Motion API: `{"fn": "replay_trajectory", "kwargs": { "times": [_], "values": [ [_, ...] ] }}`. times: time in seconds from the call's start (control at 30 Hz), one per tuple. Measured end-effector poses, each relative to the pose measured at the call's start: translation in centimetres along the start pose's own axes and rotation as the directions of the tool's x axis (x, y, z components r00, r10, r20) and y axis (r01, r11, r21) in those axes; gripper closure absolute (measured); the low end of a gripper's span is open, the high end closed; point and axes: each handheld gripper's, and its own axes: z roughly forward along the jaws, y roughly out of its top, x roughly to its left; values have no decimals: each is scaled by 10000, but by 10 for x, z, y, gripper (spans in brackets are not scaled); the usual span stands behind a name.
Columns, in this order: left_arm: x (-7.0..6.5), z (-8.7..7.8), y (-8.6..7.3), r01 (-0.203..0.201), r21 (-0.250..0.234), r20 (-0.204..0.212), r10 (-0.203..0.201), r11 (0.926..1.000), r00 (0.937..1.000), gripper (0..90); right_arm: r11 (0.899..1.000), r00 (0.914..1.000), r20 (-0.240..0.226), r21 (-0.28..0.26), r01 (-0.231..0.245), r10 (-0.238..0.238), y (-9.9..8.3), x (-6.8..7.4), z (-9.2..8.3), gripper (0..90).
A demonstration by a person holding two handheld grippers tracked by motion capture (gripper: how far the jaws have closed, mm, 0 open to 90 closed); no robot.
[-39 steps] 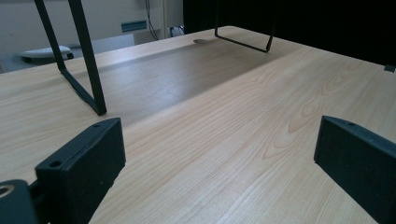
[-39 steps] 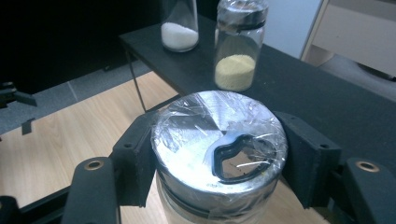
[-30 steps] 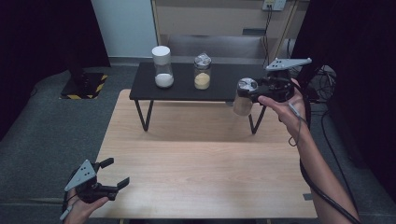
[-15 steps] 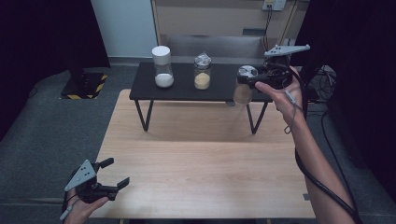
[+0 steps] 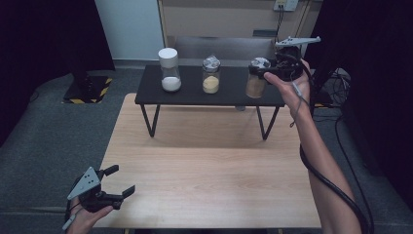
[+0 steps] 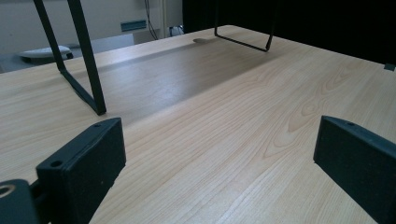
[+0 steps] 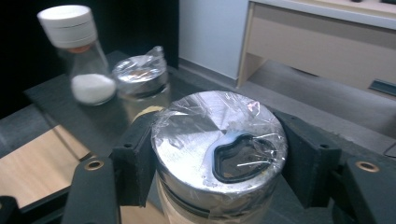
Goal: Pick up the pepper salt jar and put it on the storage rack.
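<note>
Plastic-wrapped lid (image 7: pixel 218 140) shows clearest between the right tool's (image 7: pixel 215 154) jaws.

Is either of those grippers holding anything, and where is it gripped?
The right gripper holds a jar by its metal lid. The left gripper is open and holds nothing.

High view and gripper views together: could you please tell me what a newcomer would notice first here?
The right gripper, shut on a glass jar with a film-wrapped silver lid, holds it at the right end of the low black metal shelf. On that shelf stand a white-capped glass bottle of white powder and a silver-lidded jar of yellow grains. The left gripper hangs open at the light wooden table's near-left corner.
</note>
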Motion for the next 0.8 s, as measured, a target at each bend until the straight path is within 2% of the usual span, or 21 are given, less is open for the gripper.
{"fn": "replay_trajectory", "kwargs": {
  "times": [0.33,0.8],
  "values": [
    [0,0,0,-10,17,3,10,10000,10000,12,9999,9977,661,31,-136,133,6,2,11,352],
    [0,0,0,47,27,-32,-47,10000,10000,12,9998,9945,1029,54,-188,181,7,-3,28,353]
  ]
}}
